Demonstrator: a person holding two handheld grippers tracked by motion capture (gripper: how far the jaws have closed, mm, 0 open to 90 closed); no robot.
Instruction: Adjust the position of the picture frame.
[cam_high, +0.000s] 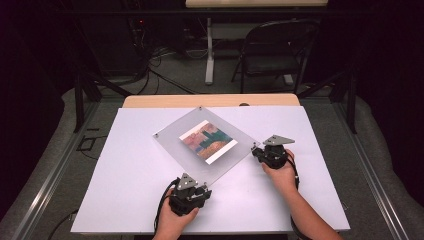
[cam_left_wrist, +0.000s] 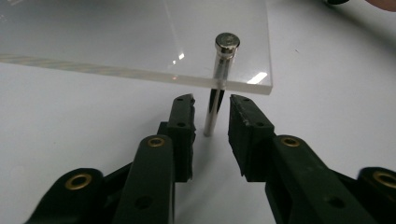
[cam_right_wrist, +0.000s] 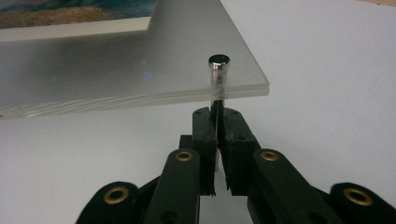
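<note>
Left gripper (cam_left_wrist: 211, 116): jaws spread either side of corner post (cam_left_wrist: 215, 105), not touching.
Right gripper (cam_right_wrist: 217, 122): jaws pinched other post (cam_right_wrist: 216, 100) under clear frame (cam_right_wrist: 140, 79).

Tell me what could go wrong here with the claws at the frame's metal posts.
The right claw is shut on a metal post while the left claw is open around its own post. Pulling or twisting now might tilt the acrylic frame and slide the picture. The smooth post might also slip out of the grip.

Clear acrylic frame (cam_high: 172, 137) w/ teal-orange print (cam_high: 207, 140), silver standoff pin (cam_left_wrist: 217, 88), white table (cam_high: 125, 180), black tools
</note>
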